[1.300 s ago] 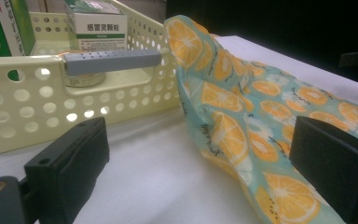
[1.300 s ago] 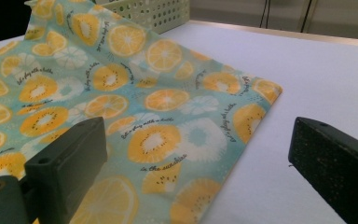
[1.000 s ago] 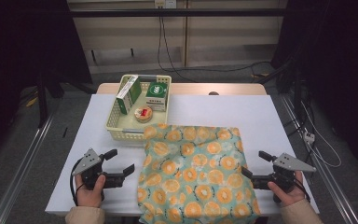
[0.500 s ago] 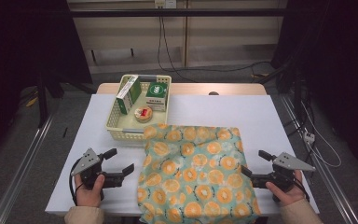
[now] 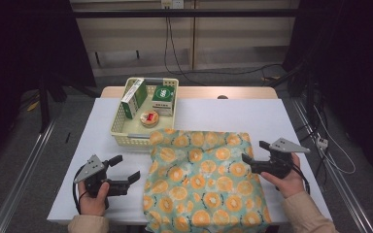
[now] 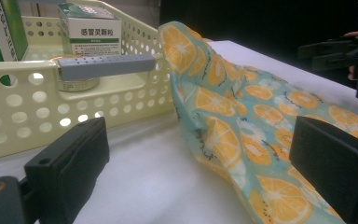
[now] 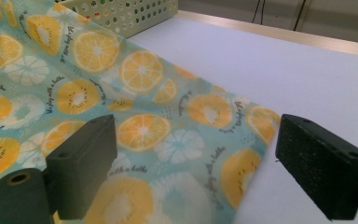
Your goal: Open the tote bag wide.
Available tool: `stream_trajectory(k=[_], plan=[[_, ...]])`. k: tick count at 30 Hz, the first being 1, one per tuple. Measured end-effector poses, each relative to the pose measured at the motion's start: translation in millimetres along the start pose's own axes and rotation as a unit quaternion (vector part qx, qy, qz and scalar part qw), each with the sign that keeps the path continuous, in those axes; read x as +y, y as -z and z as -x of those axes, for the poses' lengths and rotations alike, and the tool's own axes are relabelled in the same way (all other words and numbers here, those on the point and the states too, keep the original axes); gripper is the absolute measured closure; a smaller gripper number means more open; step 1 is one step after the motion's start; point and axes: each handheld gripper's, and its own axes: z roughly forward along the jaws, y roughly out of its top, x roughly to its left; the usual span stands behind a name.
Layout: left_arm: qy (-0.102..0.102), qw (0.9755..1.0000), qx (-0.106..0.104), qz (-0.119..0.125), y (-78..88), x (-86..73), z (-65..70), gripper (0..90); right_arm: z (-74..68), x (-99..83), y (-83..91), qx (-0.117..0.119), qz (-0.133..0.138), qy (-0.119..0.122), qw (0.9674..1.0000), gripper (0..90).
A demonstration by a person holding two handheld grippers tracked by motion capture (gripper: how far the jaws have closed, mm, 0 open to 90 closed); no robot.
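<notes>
**Soft cloth, both tools ready at its edges**

The cloth (image 5: 204, 182) lies spread on the tabletop (image 5: 252, 116), its near edge hanging over the front and its far left corner riding up against the basket (image 5: 121, 131). Expect it to be light, limp and likely to slide on the smooth top; it will sag and fold wherever you lift it. Your left tool (image 5: 126, 169) sits just off the left edge, jaws spread and holding nothing. Your right tool (image 5: 255, 151) is over the right edge, jaws likewise spread. Pinch close to a hem or corner, taking one layer only.

The basket holds two green-and-white boxes (image 5: 163, 99), one leaning, and a small round tub (image 5: 149, 118). Keep the cloth from dragging it.
</notes>
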Motion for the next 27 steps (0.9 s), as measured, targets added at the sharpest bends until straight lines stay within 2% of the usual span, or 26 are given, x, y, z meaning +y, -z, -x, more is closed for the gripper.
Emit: stream_trajectory(k=[1, 3, 4, 8, 11, 16, 19, 20, 22, 23, 24, 26, 27], plan=[[0.001, 1.0000, -0.001, 0.002, 0.3, 0.1, 0.2, 4.7, 0.0, 0.0, 0.0, 0.000, 0.000, 0.000, 1.0000, 12.4], [-0.002, 1.0000, -0.002, 0.004, 0.7, 0.8, 0.3, 4.7, 2.2, 5.5, -13.9, 0.014, -0.005, -0.014, 0.9998, 11.3], [0.002, 1.0000, -0.003, 0.007, 0.7, 0.9, 0.8, 4.7, 3.3, 7.5, -17.9, 0.013, -0.011, -0.017, 0.9997, 11.3], [0.000, 1.0000, -0.006, 0.007, 0.0, 1.0, 0.6, 4.7, 6.6, 13.9, -28.2, 0.010, -0.021, -0.017, 0.9996, 11.3], [-0.001, 0.9999, -0.010, 0.004, -1.1, 0.8, 1.1, 4.7, 9.5, 20.8, -36.4, 0.016, -0.030, -0.017, 0.9993, 12.9], [-0.003, 0.9999, -0.014, 0.003, -1.9, 0.9, 1.2, 4.7, 15.0, 30.9, -51.2, 0.009, -0.039, -0.003, 0.9992, 12.5], [-0.004, 0.9999, -0.014, 0.003, -2.3, 0.8, 1.2, 4.7, 18.5, 36.1, -62.2, 0.024, -0.040, -0.010, 0.9988, 13.8], [-0.002, 0.9999, -0.015, 0.004, -2.5, 0.8, 1.3, 4.7, 18.0, 40.2, -70.1, 0.021, -0.044, -0.001, 0.9988, 13.6], [-0.004, 0.9999, -0.014, 0.004, -2.5, 0.9, 1.2, 4.7, 17.5, 42.6, -74.4, 0.021, -0.046, 0.004, 0.9987, 13.7], [-0.003, 0.9999, -0.015, 0.004, -2.4, 0.9, 1.2, 4.7, 16.6, 47.0, -83.7, 0.023, -0.050, 0.013, 0.9984, 14.6], [-0.003, 0.9999, -0.015, 0.004, -2.5, 0.9, 1.2, 4.7, 16.6, 47.0, -83.7, 0.023, -0.050, 0.013, 0.9984, 14.6], [0.001, 0.9999, -0.015, 0.005, -2.9, 0.5, 1.5, 4.7, 16.4, 50.2, -98.8, 0.034, -0.060, 0.013, 0.9975, 18.2], [0.001, 0.9999, -0.016, 0.004, -3.0, 0.3, 1.4, 4.7, 16.4, 50.2, -98.8, 0.034, -0.060, 0.013, 0.9975, 18.2]])
